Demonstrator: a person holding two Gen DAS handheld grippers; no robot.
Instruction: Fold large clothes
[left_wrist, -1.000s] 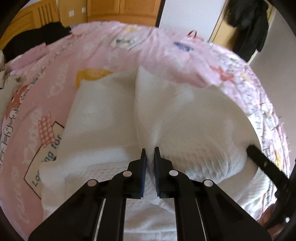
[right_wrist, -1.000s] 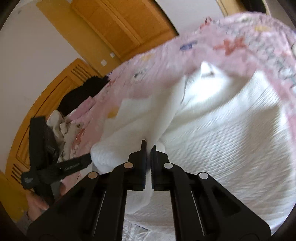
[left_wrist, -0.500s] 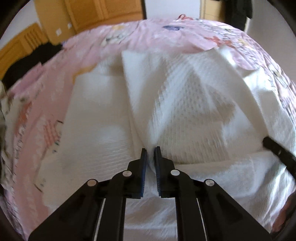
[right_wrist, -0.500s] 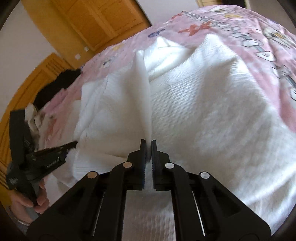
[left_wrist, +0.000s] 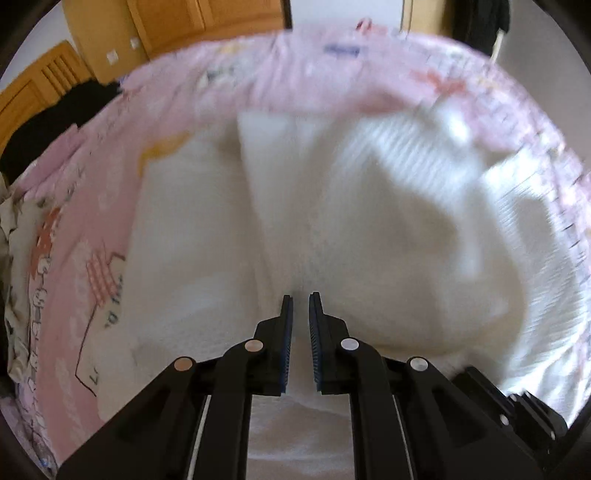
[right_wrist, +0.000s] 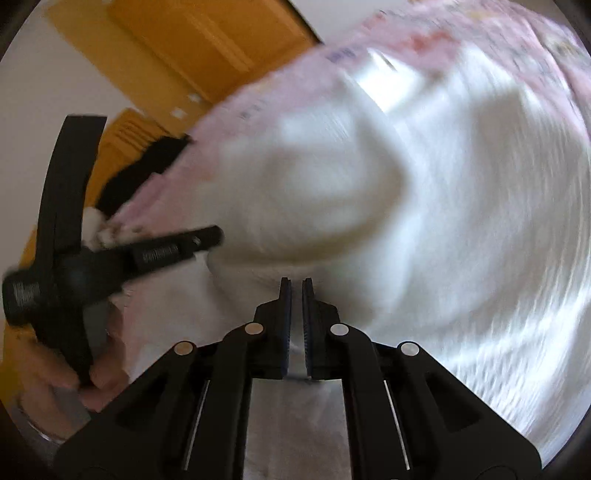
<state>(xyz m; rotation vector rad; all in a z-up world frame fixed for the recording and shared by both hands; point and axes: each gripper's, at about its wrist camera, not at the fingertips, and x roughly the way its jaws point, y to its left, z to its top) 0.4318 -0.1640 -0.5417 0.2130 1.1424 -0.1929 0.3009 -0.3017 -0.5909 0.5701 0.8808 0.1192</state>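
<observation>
Pinched at its near hem in both left gripper (left_wrist: 300, 297) and right gripper (right_wrist: 296, 281), white waffle-knit garment (left_wrist: 369, 229), soft, light, apt to sag, draped mid-fold across pink bedspread (left_wrist: 92, 221).

White textured knit garment (left_wrist: 388, 229) spread on pink patterned bedspread (left_wrist: 92, 206), bunched in soft folds. Folded panel with straight edge runs from centre toward 12 o'clock; puffed hump toward 2 o'clock. Near hem pinched in both grippers, at 6 o'clock in each wrist view. Fabric motion-blurred.
</observation>
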